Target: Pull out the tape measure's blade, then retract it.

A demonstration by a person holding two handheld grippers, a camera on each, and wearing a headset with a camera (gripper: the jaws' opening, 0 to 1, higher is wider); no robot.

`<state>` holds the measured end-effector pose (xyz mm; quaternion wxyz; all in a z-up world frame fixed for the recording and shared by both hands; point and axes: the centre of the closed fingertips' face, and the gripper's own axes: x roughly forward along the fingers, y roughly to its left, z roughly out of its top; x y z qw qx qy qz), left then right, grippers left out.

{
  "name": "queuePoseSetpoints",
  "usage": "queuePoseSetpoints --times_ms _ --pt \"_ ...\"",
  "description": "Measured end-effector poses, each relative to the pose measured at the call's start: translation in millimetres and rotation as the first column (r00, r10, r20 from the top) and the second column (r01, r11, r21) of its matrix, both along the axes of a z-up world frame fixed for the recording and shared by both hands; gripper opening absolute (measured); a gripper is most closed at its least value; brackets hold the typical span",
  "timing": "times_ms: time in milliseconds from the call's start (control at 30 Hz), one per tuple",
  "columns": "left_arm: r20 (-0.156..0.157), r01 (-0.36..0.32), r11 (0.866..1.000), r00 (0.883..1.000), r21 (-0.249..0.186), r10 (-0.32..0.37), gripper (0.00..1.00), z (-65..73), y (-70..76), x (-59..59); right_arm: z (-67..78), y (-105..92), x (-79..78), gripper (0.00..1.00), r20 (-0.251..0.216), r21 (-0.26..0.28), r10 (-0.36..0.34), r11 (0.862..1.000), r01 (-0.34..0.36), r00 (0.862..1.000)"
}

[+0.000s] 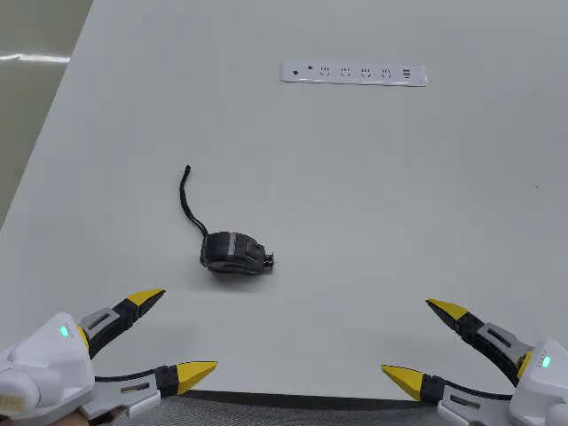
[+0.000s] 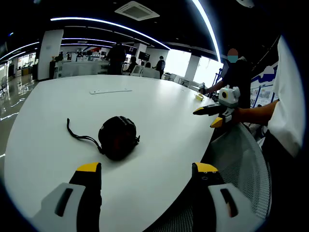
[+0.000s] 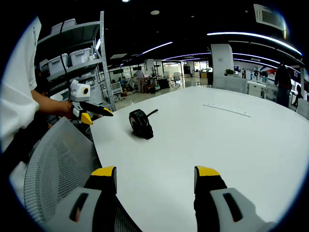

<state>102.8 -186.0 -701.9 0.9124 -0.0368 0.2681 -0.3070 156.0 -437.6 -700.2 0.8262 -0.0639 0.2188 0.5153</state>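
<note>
The tape measure [image 1: 234, 252] lies on the table [image 1: 399, 177]. Left claw [image 1: 188, 327] at 7 o'clock, right claw [image 1: 406, 335] at 5 o'clock, both spread apart.

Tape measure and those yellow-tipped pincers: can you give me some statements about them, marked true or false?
1. The tape measure lies on the table, touched by neither gripper. True.
2. Its blade is pulled far out. False: no blade is drawn out; only a black cord trails from it.
3. The left gripper and the right gripper are both open. True.
4. The power strip touches the tape measure. False: it lies well apart, farther across the table.
</note>
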Motion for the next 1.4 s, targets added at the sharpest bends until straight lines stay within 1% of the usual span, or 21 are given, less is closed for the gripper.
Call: queuePoseSetpoints --times_ms 67,167,233,333,433,600,800,967,1033,1100,1400 --pt "0.002 0.002 1.0 1.0 -0.001 -0.002 0.75 0.2 -0.3 -0.2 1.3 0.8 -0.3 0.65 0.0 0.008 -0.004 1.0 0.004 1.0" --pt "0.005 0.001 1.0 1.0 -0.007 -0.001 0.75 1.4 -1.0 0.4 -0.8 0.9 -1.9 0.66 -0.004 0.006 -0.005 1.0 0.005 1.0" --pt "0.009 0.003 1.0 1.0 -0.006 -0.003 0.75 2.7 -1.8 1.0 -2.6 0.5 -3.1 0.66 -0.004 0.005 -0.002 1.0 0.002 1.0" --pt "0.011 0.004 1.0 1.0 -0.002 -0.004 0.75 4.3 -1.5 2.0 -1.4 0.7 -3.7 0.66 -0.007 0.01 -0.003 1.0 0.003 1.0" --pt "0.011 0.004 1.0 1.0 -0.002 -0.004 0.75 5.5 -0.5 4.0 -3.2 -0.8 -3.7 0.67 -0.001 -0.001 0.0 1.0 0.0 1.0" --pt "0.009 0.009 1.0 1.0 0.001 -0.009 0.75 5.3 0.0 4.4 -2.4 -1.0 -2.9 0.67 -0.005 0.003 -0.002 1.0 0.002 1.0" --pt "0.0 0.008 1.0 1.0 0.002 -0.008 0.75 2.2 3.1 4.1 -0.9 1.3 0.4 0.67 -0.002 0.007 0.003 1.0 -0.003 1.0" --pt "0.004 0.011 1.0 1.0 0.005 -0.011 0.75 1.3 5.0 4.7 -0.2 7.6 -0.6 0.67 -0.004 0.005 0.013 1.0 -0.013 1.0" --pt "0.003 0.011 1.0 1.0 0.007 -0.011 0.75 0.3 5.5 4.9 2.3 11.3 -2.3 0.67 -0.007 0.003 0.018 1.0 -0.018 1.0" --pt "0.003 0.011 1.0 1.0 0.007 -0.011 0.75 -0.4 6.2 5.1 -2.3 8.3 -1.2 0.67 -0.007 0.002 0.021 1.0 -0.021 1.0" --pt "0.002 0.015 1.0 1.0 0.008 -0.015 0.75 -2.7 7.7 5.7 -1.8 7.7 -0.6 0.67 -0.011 -0.002 0.024 1.0 -0.024 1.0"
